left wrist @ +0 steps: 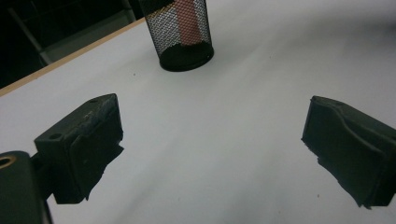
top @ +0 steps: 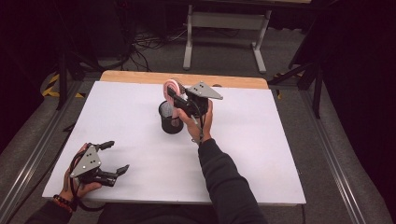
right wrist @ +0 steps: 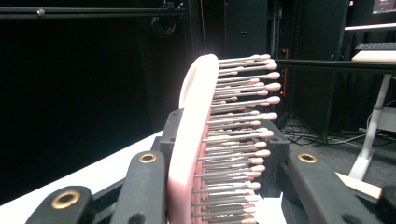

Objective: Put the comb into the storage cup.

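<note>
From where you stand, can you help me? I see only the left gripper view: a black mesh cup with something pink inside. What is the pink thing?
Observer: A pink hairbrush; the right gripper is shut on its bristled head.
Operator: Is it fully inside the mesh cup?
Observer: No. In the high view its head stands above the rim, handle end down in the cup.
Operator: Where is my left gripper?
Observer: Near the table's front left corner, jaws open, apart from the cup.

Hairbrush [top: 171,88] in mesh cup [top: 170,122], mid-table [top: 261,154]; left gripper [top: 111,157] well apart, near-left.
</note>
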Motion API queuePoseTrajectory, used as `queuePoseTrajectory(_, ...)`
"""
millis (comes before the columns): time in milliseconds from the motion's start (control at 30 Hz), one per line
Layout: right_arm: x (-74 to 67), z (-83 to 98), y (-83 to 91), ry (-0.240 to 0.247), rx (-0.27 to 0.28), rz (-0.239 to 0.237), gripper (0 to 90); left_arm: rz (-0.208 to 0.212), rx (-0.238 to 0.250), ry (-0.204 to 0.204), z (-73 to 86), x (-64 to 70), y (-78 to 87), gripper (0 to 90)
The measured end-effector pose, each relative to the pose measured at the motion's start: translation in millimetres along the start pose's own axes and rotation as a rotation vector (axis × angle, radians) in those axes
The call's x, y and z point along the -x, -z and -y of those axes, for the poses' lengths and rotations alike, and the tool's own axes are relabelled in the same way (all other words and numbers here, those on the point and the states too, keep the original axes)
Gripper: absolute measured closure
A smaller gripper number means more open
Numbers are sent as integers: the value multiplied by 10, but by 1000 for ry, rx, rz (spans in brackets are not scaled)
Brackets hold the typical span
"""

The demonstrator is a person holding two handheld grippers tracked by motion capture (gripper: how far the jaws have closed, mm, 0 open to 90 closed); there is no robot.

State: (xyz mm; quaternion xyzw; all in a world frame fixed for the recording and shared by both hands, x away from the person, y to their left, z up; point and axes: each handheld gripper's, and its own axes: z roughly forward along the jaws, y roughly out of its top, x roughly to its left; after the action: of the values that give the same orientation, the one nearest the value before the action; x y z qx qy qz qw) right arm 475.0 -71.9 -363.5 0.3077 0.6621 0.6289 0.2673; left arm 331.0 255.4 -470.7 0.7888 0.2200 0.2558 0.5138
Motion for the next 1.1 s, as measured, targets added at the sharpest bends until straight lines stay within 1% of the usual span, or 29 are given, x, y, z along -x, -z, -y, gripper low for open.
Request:
queuePoseTrajectory(33, 0, -4, -21, 13, -7, 0, 630, 0, 1, 7, -1, -5, 0, 60)
queuePoseTrajectory(100, -14, 7, -43, 25, -20, 8, 630, -2, 4, 6, 2, 2, -2, 61)
queuePoseTrajectory(167, -28, 45, -56, 34, -31, 22, 628, 3, -5, -3, 6, 13, -2, 61)
queuePoseTrajectory(233, -21, 96, -43, 4, -8, 18, 624, 6, -6, -7, 8, 21, -9, 61)
queuePoseTrajectory(300, -12, 119, -33, -2, 0, 9, 621, 7, -4, -8, 6, 23, -15, 62)
queuePoseTrajectory(333, -12, 123, -34, 6, -3, 15, 621, 8, -10, -7, 5, 21, -17, 61)
queuePoseTrajectory(400, -3, 123, -38, 26, -14, 43, 615, 11, -11, -6, 9, 16, -21, 61)
queuePoseTrajectory(433, 20, 130, -36, 29, -19, 51, 597, 10, -12, -6, 10, 16, -23, 61)
queuePoseTrajectory(467, 40, 140, -38, 21, -19, 62, 567, 9, -12, -6, 9, 14, -24, 61)
queuePoseTrajectory(533, 75, 163, -42, -7, -24, 67, 571, 11, -11, -2, 8, 11, -23, 62)
queuePoseTrajectory(600, 128, 209, -45, -13, -46, 77, 535, 12, -13, -3, 7, 16, -20, 64)
queuePoseTrajectory(700, 157, 248, -53, -32, -61, 87, 504, 10, -10, 1, 3, 14, -17, 64)
queuePoseTrajectory(767, 182, 253, -48, -23, -73, 98, 461, 11, -2, 8, 3, 10, -17, 64)
queuePoseTrajectory(800, 182, 253, -48, -23, -73, 98, 461, 11, -2, 8, 3, 10, -17, 64)
queuePoseTrajectory(833, 197, 254, -45, -21, -88, 100, 413, 11, -6, 3, 6, 12, -22, 64)
queuePoseTrajectory(867, 199, 254, -42, -18, -93, 107, 400, 11, -10, 0, 7, 9, -29, 64)
queuePoseTrajectory(900, 203, 254, -32, -18, -89, 113, 395, 13, -13, 2, 9, 11, -32, 64)
queuePoseTrajectory(933, 203, 252, -25, -29, -81, 111, 387, 12, -16, -2, 7, 14, -31, 64)
queuePoseTrajectory(1000, 226, 250, -6, -29, -84, 117, 346, 12, -13, -3, 4, 19, -29, 62)
queuePoseTrajectory(1033, 229, 247, 0, -29, -82, 121, 340, 11, -13, -2, 3, 19, -29, 61)
queuePoseTrajectory(1100, 227, 240, 13, -33, -82, 114, 317, 9, -13, -1, 5, 20, -26, 61)
